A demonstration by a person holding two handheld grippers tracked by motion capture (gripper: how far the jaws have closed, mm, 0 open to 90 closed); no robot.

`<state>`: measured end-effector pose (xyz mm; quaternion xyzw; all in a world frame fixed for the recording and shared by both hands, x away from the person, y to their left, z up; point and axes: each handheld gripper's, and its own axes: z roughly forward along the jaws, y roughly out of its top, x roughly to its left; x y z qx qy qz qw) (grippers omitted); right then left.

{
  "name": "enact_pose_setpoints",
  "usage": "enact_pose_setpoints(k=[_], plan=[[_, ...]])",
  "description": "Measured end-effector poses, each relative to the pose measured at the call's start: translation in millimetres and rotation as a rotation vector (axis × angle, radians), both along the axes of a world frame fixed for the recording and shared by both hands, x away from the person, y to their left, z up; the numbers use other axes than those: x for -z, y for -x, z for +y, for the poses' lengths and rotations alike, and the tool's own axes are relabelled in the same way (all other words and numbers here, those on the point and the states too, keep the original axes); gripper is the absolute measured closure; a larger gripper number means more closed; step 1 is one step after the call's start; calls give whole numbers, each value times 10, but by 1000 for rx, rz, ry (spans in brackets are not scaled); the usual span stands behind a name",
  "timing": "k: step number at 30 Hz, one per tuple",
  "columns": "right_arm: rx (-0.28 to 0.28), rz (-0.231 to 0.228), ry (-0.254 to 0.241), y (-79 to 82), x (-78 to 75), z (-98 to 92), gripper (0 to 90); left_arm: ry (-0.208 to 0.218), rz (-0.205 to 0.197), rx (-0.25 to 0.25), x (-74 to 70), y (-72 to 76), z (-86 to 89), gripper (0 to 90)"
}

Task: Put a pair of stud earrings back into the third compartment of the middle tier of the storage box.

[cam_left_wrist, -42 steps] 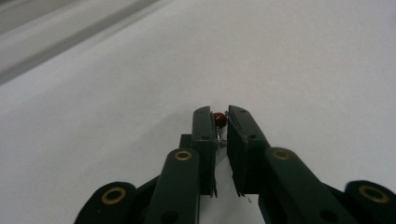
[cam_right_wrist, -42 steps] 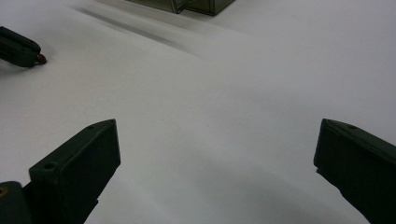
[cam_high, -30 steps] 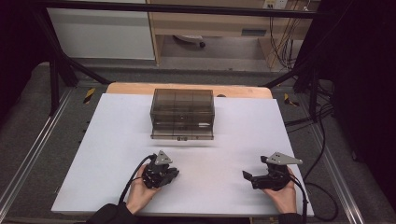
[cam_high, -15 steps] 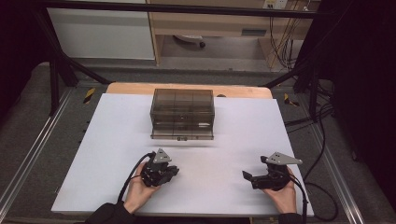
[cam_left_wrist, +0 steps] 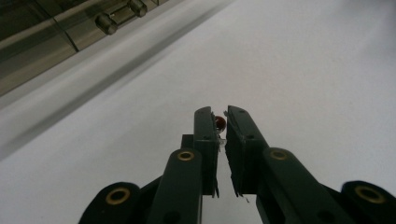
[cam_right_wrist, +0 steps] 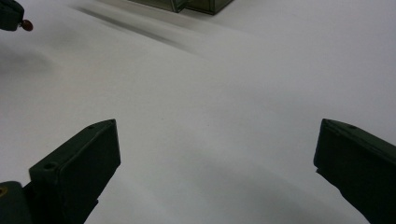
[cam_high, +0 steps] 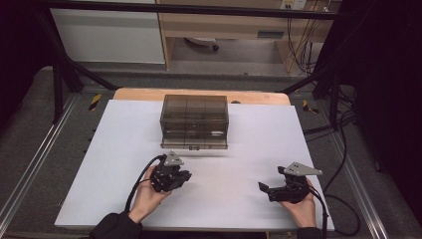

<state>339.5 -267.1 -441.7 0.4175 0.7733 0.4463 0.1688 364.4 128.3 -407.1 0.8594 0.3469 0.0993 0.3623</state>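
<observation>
Left gripper (cam_high: pixel 185 175) sits at the near-left of the white table (cam_high: pixel 99 164), held in the person's left hand (cam_high: pixel 147 196), jaws aimed toward the right and a bit away from the person. In the left gripper view (cam_left_wrist: pixel 222 122) the jaws stand narrow, nearly together, pinching a small dark-red round bead (cam_left_wrist: pixel 219 122) right at the tips; too small to tell any long axis or which way it points. The same bead (cam_right_wrist: pixel 27 25) shows as a red dot at the tip of the left gripper (cam_right_wrist: pixel 18 21) in the top-left corner of the right gripper view.

Centre-far: a smoky translucent drawer box (cam_high: pixel 194 121), long axis running left-right across the table, front with small knobs (cam_left_wrist: pixel 106 23) facing the person. It stands well apart from both grippers, open white surface between.

Right gripper (cam_high: pixel 263 187) rests at the near-right in the right hand (cam_high: pixel 302 206), jaws pointing left toward the other gripper. In the right gripper view (cam_right_wrist: pixel 215 149) its jaws stand wide apart, holding nothing, bare table between them.

Cables (cam_high: pixel 348 149) hang off the table's right side on the floor.
</observation>
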Motion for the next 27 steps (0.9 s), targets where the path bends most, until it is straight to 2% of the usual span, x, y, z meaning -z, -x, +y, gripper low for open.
enact_pose_setpoints(k=[14, 27], plan=[[-2, -2, 3, -1, -2, -6, 10, 1, -23, 9, -222, -197, -170, 817], [-6, 2, 5, -3, 2, -3, 9, 9, -34, -8, -379, -400, -355, 817]])
